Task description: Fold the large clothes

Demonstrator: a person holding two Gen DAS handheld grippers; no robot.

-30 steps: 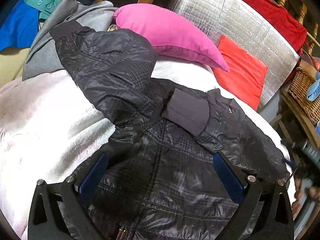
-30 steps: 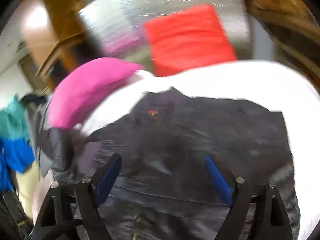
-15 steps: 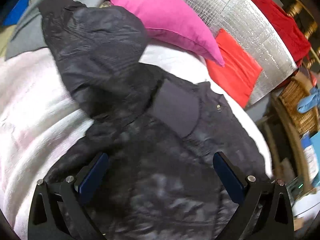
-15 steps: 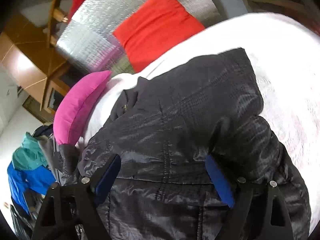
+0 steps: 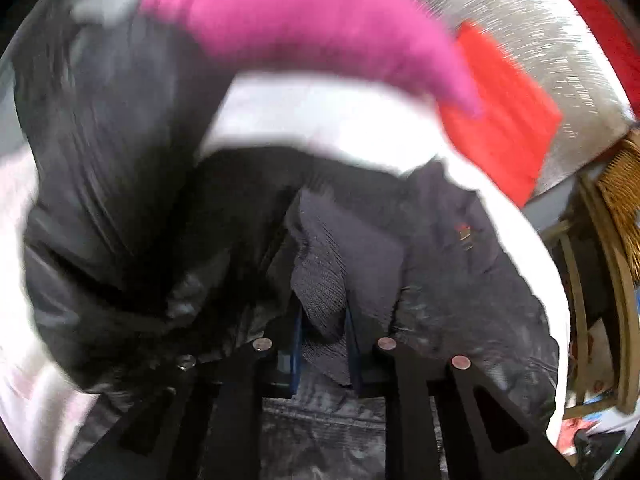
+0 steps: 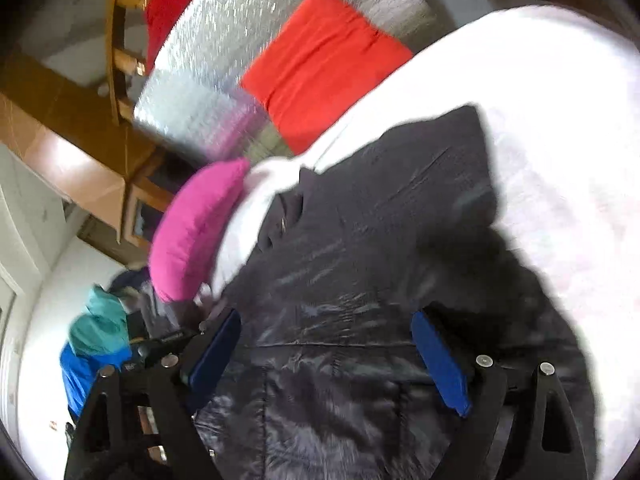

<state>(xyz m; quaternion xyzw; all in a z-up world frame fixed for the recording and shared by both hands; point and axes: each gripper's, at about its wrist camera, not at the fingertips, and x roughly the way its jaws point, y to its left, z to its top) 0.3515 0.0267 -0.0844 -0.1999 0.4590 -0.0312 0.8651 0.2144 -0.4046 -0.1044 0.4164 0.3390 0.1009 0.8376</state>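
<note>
A black shiny quilted jacket (image 5: 460, 280) lies spread on a white blanket (image 5: 320, 120). Its sleeve is folded across the chest, and the ribbed knit cuff (image 5: 320, 280) sits between the blue pads of my left gripper (image 5: 324, 320). The jaws are closing, and the pads pinch the cuff. The left wrist view is blurred by motion. In the right wrist view my right gripper (image 6: 326, 320) stands open just above the jacket's body (image 6: 380, 220), with fabric below the pads but nothing gripped.
A pink cushion (image 5: 300, 20) and a red cushion (image 5: 500, 120) lie beyond the jacket, against a silver foil mat (image 5: 520, 12). A wicker basket (image 5: 620, 192) stands at the right. Teal and blue clothes (image 6: 96, 340) are piled to the left.
My left gripper went from wide open to closed on the sleeve cuff and moved toward the pink cushion. My right gripper shifted and rolled over the jacket, still open.
</note>
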